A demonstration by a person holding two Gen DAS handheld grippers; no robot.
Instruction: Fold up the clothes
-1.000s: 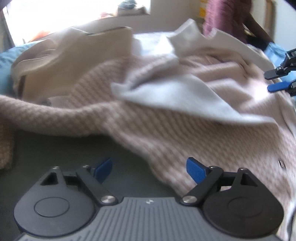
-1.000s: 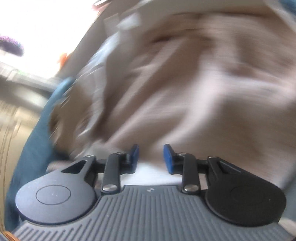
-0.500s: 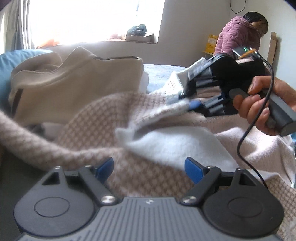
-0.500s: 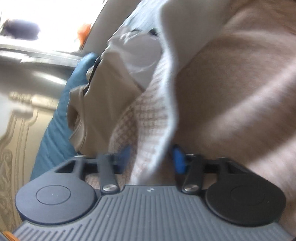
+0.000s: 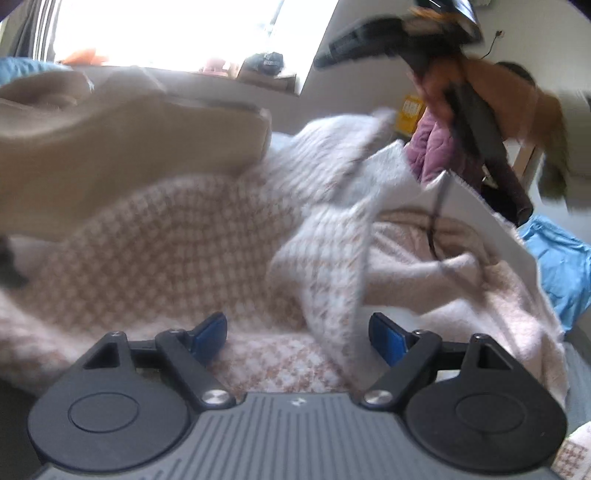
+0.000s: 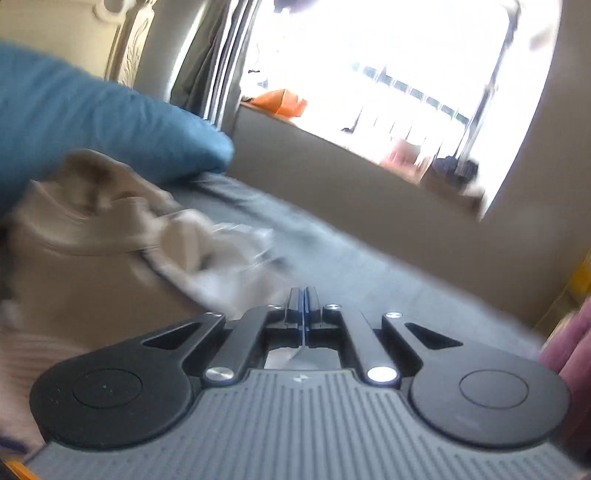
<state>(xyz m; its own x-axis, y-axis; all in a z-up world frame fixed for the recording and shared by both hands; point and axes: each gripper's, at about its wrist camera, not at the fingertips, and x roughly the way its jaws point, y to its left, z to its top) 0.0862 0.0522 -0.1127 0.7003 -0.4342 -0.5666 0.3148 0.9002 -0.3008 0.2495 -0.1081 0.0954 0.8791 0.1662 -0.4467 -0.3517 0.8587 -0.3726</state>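
Note:
A pink-and-white checked knit garment [image 5: 177,240] lies rumpled on the bed, one fold [image 5: 332,280] hanging down between my left fingers. My left gripper [image 5: 299,332] is open, low over the garment. My right gripper [image 6: 303,306] is shut, a sliver of white cloth [image 6: 291,356] showing behind its pads. In the left wrist view the right gripper's body [image 5: 402,33] is raised high at upper right, and the garment's white edge [image 5: 369,147] rises toward it. Whether that edge is what the pads hold is hidden.
A beige garment [image 5: 110,147] lies at the back left, also in the right wrist view [image 6: 92,236]. A blue pillow [image 6: 92,114] sits by the headboard. A grey sheet [image 6: 369,280] covers the bed. A window ledge [image 6: 332,155] is behind. Blue cloth [image 5: 561,258] lies right.
My right gripper closed from open around the garment's edge to shut and lifted up high, now facing the window. The garment's edge rose with it. My left gripper stayed open.

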